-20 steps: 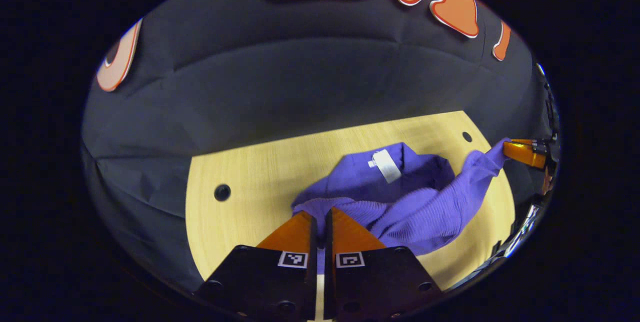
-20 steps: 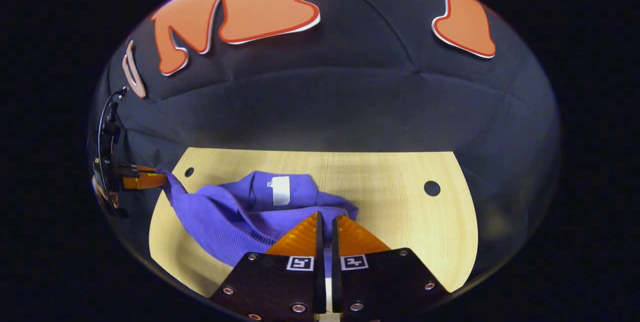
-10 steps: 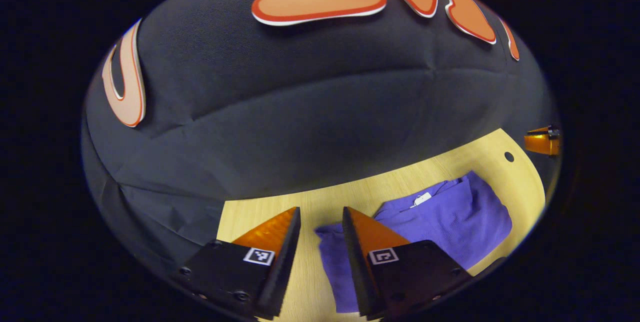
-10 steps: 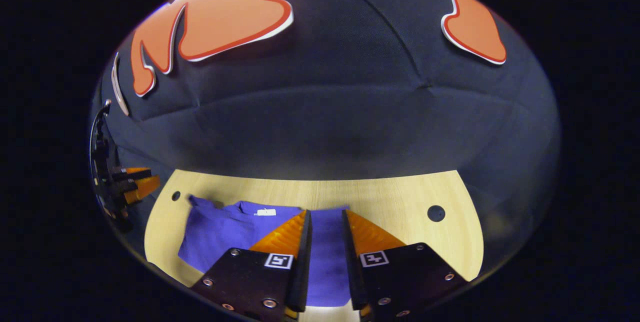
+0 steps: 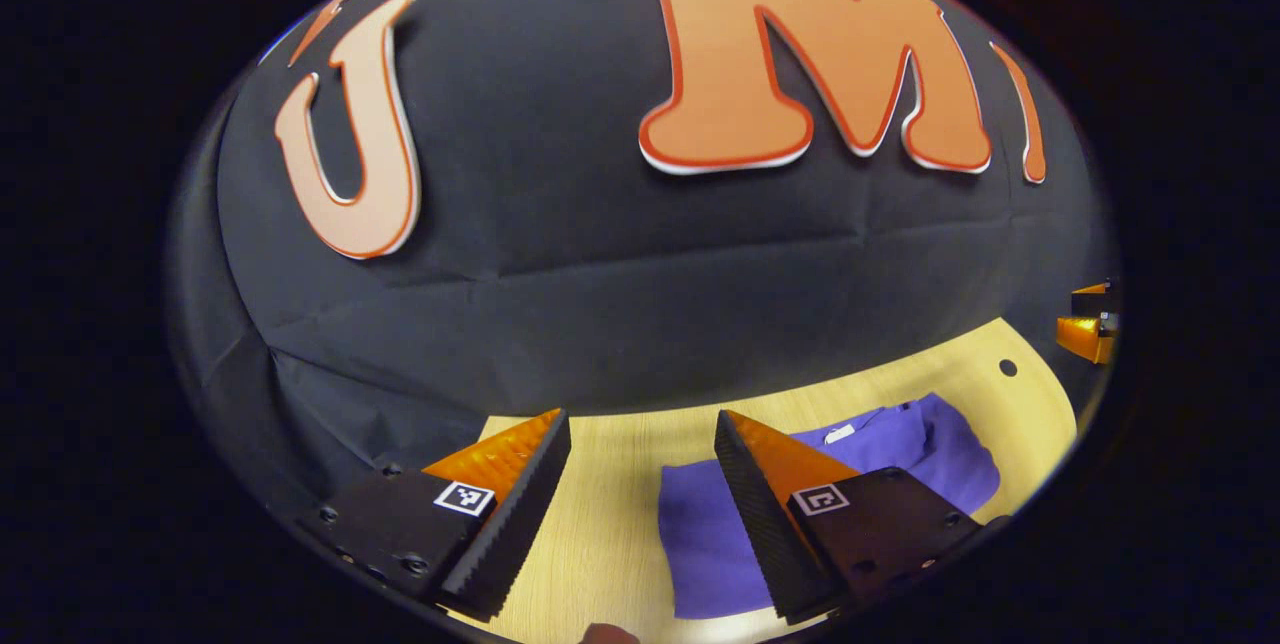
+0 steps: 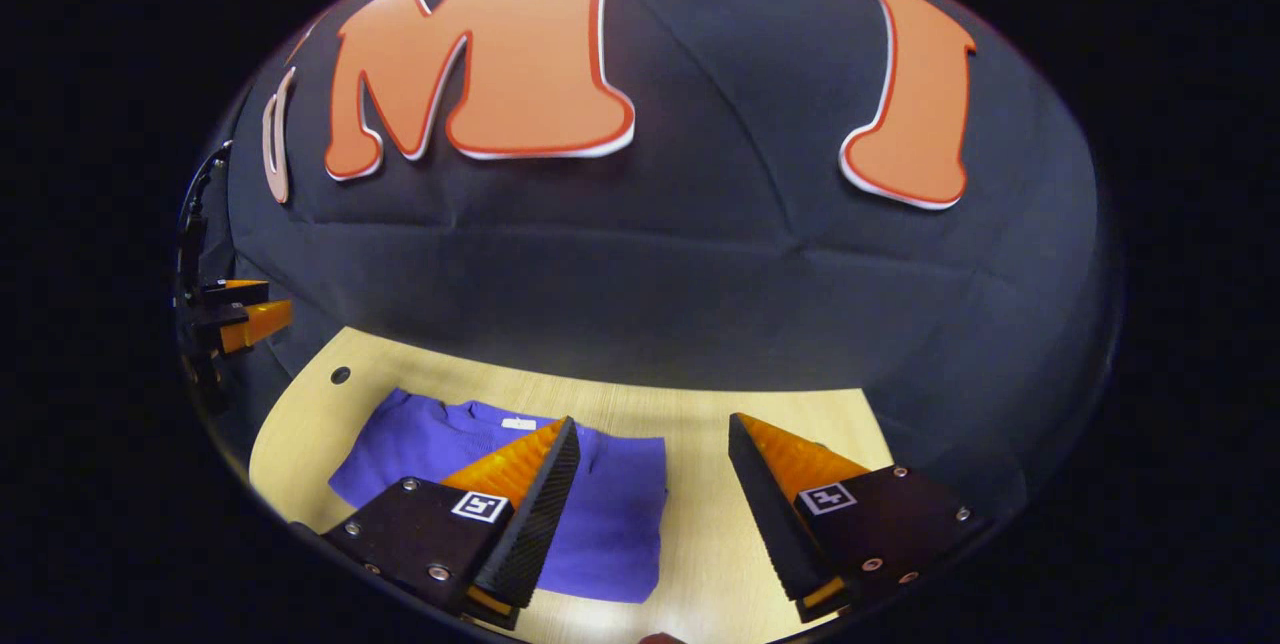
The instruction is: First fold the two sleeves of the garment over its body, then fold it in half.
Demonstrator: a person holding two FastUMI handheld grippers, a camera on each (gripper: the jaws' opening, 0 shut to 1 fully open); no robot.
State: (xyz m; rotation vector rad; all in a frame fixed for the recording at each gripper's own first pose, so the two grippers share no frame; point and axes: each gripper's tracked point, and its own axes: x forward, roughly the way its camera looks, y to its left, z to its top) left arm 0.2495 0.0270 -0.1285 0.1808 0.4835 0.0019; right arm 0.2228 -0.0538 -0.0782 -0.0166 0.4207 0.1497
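Light wooden table (image 6: 780, 424); folded purple garment (image 6: 610, 494) flat on it

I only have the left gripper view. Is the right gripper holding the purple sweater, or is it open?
Observer: Open. In the right gripper view the right gripper has fingers spread wide, nothing between.
Operator: My finger hides part of the sweater. Flat there?
Observer: Yes, the purple sweater lies flat on the wooden table, ending in a straight edge.
Operator: And my left gripper from there?
Observer: The left gripper sits up beside the table's left end, fingers apart.
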